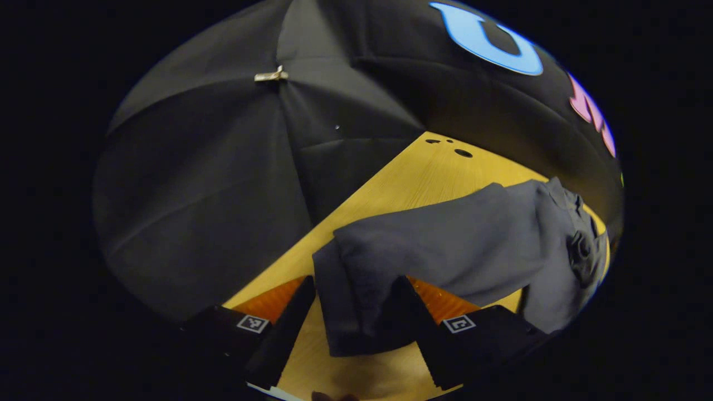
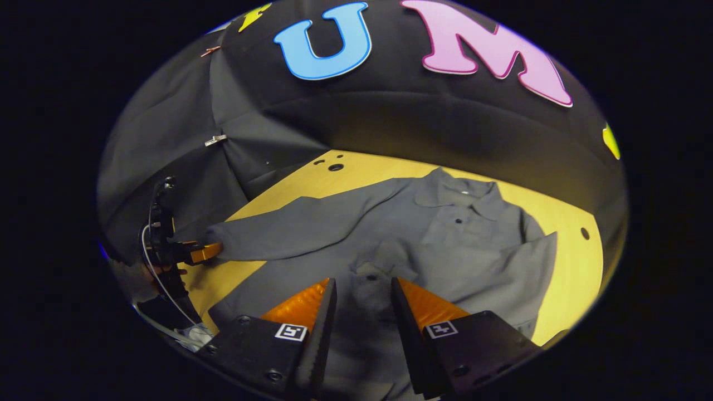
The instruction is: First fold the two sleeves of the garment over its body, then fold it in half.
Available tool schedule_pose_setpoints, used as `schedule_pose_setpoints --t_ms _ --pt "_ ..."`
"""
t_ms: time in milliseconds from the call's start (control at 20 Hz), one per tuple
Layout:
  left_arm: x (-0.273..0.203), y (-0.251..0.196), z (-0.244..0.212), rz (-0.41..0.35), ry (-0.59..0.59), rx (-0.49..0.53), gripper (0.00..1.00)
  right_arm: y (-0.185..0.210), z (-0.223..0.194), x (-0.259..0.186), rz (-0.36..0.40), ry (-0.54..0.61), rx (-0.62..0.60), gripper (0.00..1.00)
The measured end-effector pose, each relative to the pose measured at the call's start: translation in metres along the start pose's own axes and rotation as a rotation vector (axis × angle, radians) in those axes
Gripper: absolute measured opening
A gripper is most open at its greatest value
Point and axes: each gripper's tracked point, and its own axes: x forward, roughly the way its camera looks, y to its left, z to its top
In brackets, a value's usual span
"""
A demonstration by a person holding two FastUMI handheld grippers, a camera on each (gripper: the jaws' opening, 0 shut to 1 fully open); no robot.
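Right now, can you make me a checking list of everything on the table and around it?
Surface: yellow wooden table, a few dark holes near its far edge.
Job's things: grey shirt lying flat, one sleeve stretched out sideways, the other already folded over the body.
Clutter: nothing seen.
Grippers: left tongs open around the sleeve's cuff end; right tongs open above the shirt's body.
Cables: white cable by the left tongs.
Surroundings: black cloth wall, small metal clip.
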Motion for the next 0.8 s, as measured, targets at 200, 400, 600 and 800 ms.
schedule_pose_setpoints --t_ms 200,400,600,800 --pt "0.007 -0.009 0.007 -0.045 0.01 0.011 0.44 -0.032 0.003 -0.019 -0.064 -0.025 0.048 0.62" --pt "0.005 -0.012 0.016 -0.019 0.021 0.038 0.06 -0.066 0.001 -0.045 -0.141 -0.056 0.09 0.62" --pt "-0.03 -0.04 0.063 -0.061 -0.109 0.071 0.05 -0.099 -0.016 -0.07 -0.218 -0.053 0.125 0.62" --pt "-0.067 -0.076 0.111 -0.131 -0.219 0.042 0.05 -0.124 -0.041 -0.092 -0.28 -0.03 0.163 0.62"
